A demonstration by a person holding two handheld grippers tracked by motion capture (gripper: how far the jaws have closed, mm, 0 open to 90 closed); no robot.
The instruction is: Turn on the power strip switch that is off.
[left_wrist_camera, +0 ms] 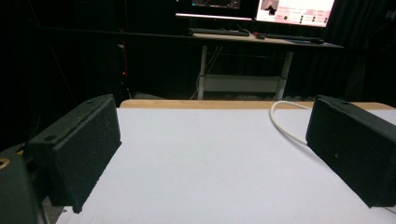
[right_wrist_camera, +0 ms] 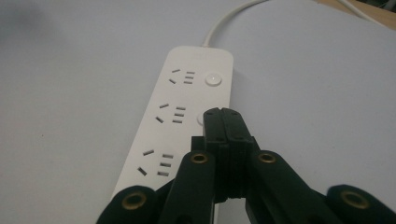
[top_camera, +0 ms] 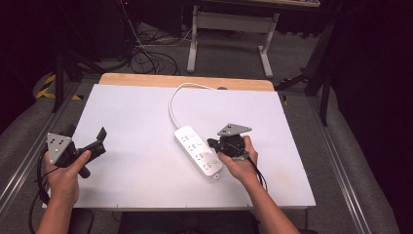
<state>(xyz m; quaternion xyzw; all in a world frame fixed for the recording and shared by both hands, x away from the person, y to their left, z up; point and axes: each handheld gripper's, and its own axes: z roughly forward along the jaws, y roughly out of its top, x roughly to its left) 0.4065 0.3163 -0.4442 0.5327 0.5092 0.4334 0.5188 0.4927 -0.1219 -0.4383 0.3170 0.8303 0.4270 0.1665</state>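
Power strip point(right_wrist_camera: 187, 112) under right gripper point(right_wrist_camera: 223, 114)

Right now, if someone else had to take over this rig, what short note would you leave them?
Right gripper: shut, nothing held, tip over the second button from the cable end of the white power strip; contact cannot be confirmed.
Left gripper: open, holding nothing, hovering near the table's left edge, away from the strip.
Power strip: lies flat in the middle of the white table, its cable looping toward the far edge. Nothing is plugged in.
Done: right gripper lined up on the button.
Left: probably press it, then check the switch; which buttons are already pressed cannot be told.
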